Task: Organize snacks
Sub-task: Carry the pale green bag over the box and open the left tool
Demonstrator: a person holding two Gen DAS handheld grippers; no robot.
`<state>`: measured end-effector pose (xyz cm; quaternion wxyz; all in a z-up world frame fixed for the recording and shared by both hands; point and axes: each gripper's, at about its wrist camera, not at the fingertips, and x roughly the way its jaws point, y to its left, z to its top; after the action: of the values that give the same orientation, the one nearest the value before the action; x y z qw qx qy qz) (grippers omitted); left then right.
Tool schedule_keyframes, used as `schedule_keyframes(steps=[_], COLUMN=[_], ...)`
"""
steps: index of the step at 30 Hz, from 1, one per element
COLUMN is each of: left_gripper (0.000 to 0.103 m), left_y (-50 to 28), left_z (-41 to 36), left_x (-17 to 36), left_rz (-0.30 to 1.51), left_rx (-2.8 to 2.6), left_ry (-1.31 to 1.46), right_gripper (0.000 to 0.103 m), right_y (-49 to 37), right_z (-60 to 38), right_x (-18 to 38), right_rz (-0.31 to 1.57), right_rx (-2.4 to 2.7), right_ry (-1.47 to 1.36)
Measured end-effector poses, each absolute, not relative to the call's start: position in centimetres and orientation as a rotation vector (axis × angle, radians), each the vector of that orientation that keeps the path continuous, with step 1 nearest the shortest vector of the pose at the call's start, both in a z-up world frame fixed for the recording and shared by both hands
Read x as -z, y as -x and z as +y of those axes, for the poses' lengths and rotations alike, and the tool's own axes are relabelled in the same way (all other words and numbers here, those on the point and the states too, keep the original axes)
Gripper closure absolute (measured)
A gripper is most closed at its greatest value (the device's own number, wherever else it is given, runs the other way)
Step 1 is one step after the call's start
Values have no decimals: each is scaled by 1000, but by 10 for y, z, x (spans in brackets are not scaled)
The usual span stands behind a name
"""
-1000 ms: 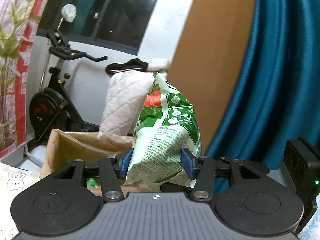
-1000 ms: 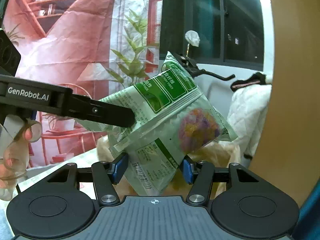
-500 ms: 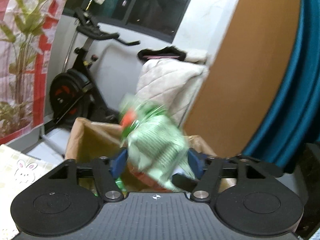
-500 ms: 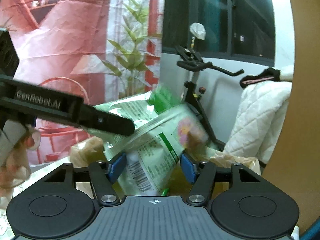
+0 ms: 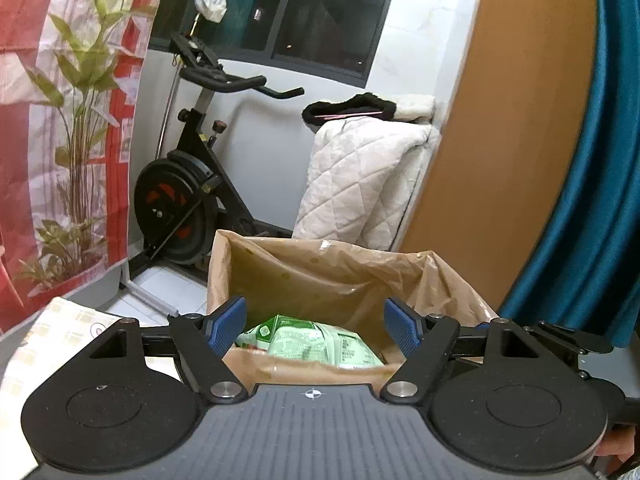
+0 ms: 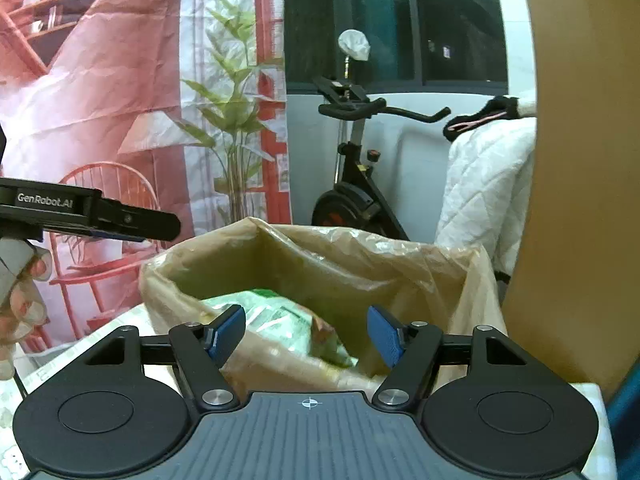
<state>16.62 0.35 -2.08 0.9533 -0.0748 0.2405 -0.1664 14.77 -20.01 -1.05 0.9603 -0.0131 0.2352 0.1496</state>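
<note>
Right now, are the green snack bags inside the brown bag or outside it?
Inside. The green snack bags lie low in the brown bag, below its open rim, and neither gripper touches them.

Green-and-white snack packets (image 5: 316, 340) lie inside the bag-lined box (image 5: 336, 276), low in its near half, flat to slightly tilted, printed faces up with fine text and green label panels showing; from the right wrist view the same packets (image 6: 280, 320) read blurred, pale green with a darker green edge toward 12 o'clock and a reddish-brown patch toward 3 o'clock. The box liner (image 6: 320, 256) is thin tan translucent plastic, crumpled, folded out over the rim, mouth open upward. How many packets lie there cannot be told.
</note>
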Motion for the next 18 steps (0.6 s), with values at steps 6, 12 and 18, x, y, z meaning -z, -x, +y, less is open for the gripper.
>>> schedule_keyframes(steps=[6,12,18], left_gripper=[25,25,25], left_y=[-148,-135,-124], left_z=[6,0,-1], left_x=[11,3,-2], left_rz=[470,453,453], left_rx=[358,368,366], left_ry=[176,155,156], right_gripper=[37,37,37], right_y=[-110,-88,-74], right_z=[-200,-203,-205], right_x=[5,-2,-12], right_rz=[421,375,354], right_rx=[-272,-271,-253], right_ry=[-9,-35,-68])
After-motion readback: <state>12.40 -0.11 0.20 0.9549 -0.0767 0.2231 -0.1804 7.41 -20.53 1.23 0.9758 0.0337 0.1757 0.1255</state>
